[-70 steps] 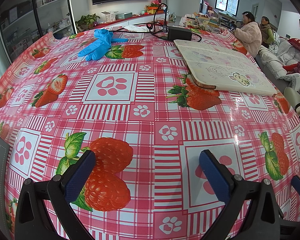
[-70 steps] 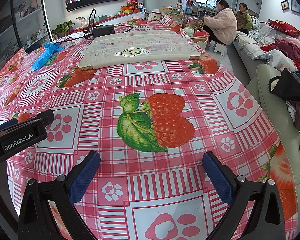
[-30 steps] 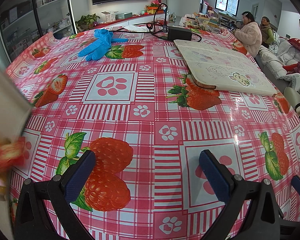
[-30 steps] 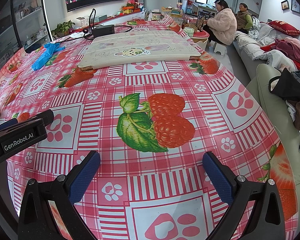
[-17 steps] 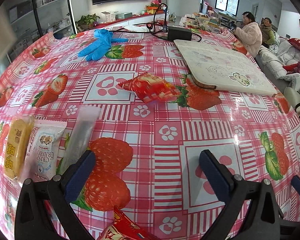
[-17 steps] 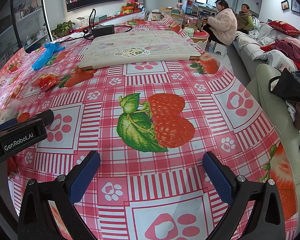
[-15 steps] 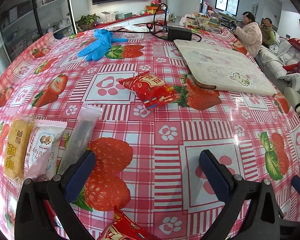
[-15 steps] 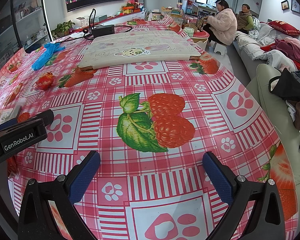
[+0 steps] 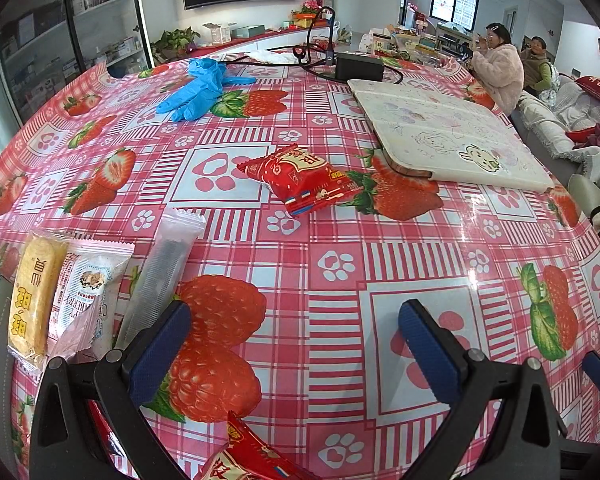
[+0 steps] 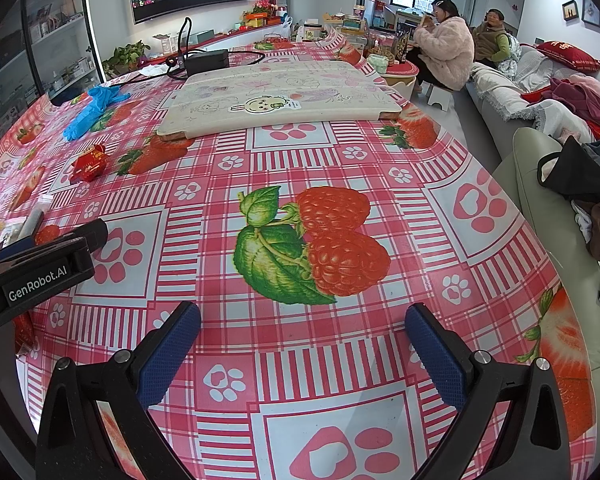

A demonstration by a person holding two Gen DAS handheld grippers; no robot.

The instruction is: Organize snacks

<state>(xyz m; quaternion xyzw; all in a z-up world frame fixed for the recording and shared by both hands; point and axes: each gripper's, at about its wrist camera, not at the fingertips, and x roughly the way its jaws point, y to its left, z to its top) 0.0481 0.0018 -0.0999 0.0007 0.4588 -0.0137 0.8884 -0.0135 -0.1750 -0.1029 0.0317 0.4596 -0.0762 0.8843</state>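
- Five snack packets lie scattered on the tablecloth [image 9: 340, 240]; both my grippers, left gripper [image 9: 294, 330] and right gripper [image 10: 302, 338], hover released and empty.
- Red packet [image 9: 304, 178] sits mid-table; it looks light, crinkly and slippery, so I'd pinch its crimped end.
- Yellow bar [image 9: 34, 300], white packet [image 9: 86, 292] and clear sleeve [image 9: 166, 264] lie beside my left jaw.

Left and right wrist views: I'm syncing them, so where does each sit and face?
Left wrist: on the left tool, low over the tablecloth, facing the red snack packet; its open blue fingers show.
Right wrist: on the right tool, facing the white board; the left tool's body shows.
Shared: packet, board, blue gloves.
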